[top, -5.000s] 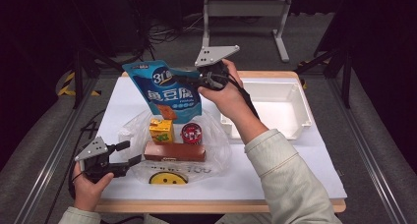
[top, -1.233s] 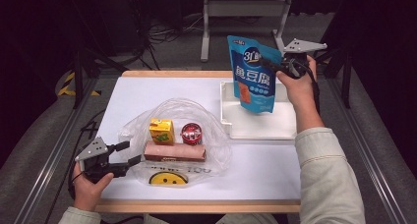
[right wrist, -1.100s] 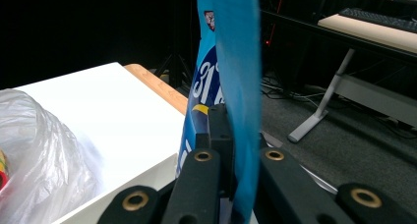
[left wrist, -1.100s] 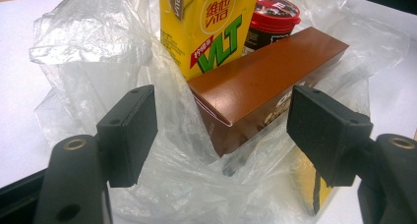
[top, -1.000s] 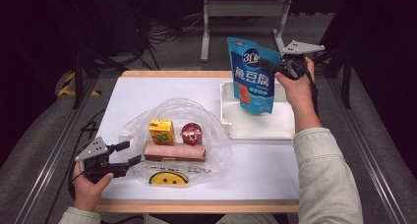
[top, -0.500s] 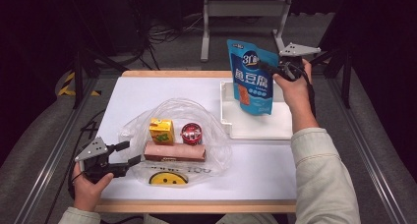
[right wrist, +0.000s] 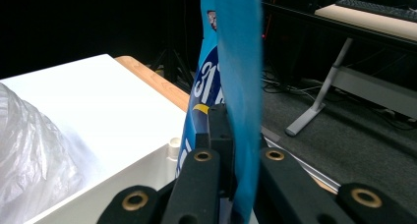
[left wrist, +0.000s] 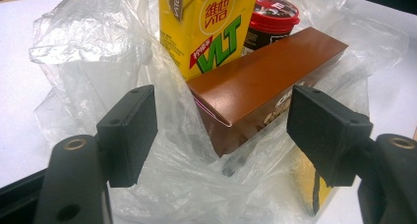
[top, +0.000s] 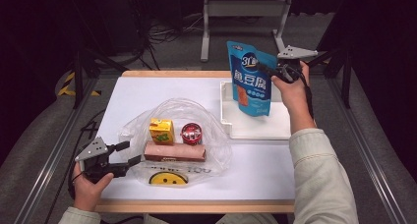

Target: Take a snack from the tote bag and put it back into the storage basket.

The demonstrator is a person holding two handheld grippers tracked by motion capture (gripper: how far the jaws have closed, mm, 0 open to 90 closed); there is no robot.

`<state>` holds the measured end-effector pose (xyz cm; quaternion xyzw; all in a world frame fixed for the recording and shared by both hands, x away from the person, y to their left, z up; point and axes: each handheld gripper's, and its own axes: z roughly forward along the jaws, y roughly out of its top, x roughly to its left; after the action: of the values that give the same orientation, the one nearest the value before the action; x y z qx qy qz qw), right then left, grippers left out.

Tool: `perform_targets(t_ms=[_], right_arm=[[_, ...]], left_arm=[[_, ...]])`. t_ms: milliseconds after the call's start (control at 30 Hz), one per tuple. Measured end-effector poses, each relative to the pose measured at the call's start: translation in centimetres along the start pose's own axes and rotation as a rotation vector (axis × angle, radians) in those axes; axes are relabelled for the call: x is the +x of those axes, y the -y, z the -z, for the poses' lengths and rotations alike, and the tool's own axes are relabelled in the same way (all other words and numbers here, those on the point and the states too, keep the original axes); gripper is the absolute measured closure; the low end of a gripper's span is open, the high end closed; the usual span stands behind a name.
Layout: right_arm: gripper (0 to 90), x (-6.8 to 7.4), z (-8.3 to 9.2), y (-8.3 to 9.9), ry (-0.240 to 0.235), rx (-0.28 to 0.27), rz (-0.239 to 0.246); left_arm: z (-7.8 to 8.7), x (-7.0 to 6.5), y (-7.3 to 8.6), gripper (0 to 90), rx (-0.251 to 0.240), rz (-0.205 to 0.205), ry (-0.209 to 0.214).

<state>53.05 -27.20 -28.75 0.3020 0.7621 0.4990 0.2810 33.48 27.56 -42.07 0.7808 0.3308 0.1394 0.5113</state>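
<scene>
My right gripper [top: 264,68] is shut on the upper edge of a blue snack pouch [top: 251,79], which hangs upright over the white tray [top: 275,128]. In the right gripper view the pouch [right wrist: 231,62] stands edge-on, pinched between the jaws of my right gripper [right wrist: 235,157]. My left gripper [top: 129,153] rests open at the table's front left, at the edge of a clear plastic bag [top: 212,135]. The bag holds a yellow drink carton [top: 161,130], a red-lidded cup [top: 191,133] and a long brown box [top: 174,152]. In the left gripper view the open left gripper [left wrist: 221,130] has the brown box [left wrist: 265,74] end and bag film between its jaws, untouched.
The white table [top: 147,94] has a wooden front edge [top: 196,207]. A yellow smiley print [top: 168,178] lies under the bag. Metal rails run along both sides, and a grey stand [top: 246,10] sits on the floor behind the table. Bare table lies left of the tray.
Five seconds ago the right gripper held the pouch over the bag at mid-table; it has since carried it right to above the tray, then shifted slightly left. The left gripper has stayed put.
</scene>
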Motion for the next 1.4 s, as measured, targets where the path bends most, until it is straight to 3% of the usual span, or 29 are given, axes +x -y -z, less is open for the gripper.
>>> perform_targets(t_ms=[467,600,667,933,1200,1400], right_arm=[[87.3,-0.4,1.3,0.6,0.014,0.047,0.019],[81.9,-0.5,1.8,0.7,0.004,0.034,0.008],[75.1,-0.3,2.0,0.5,0.006,0.027,0.017],[56.0,0.4,3.0,-1.5,0.004,-0.028,0.022],[51.5,1.3,4.5,-2.9,0.031,-0.068,0.076],[51.2,2.7,5.7,-3.8,-0.01,-0.111,0.112]], left_arm=[[-0.2,0.0,0.0,28.4,0.013,-0.005,0.004],[-0.2,0.0,-0.1,28.4,0.009,-0.002,0.004],[-0.2,0.0,-0.1,28.4,0.009,-0.006,0.003],[-0.2,0.0,-0.1,28.4,0.007,0.001,0.002],[-0.2,0.0,-0.1,28.4,0.008,0.0,0.001],[-0.2,0.0,-0.1,28.4,0.012,-0.001,0.002]])
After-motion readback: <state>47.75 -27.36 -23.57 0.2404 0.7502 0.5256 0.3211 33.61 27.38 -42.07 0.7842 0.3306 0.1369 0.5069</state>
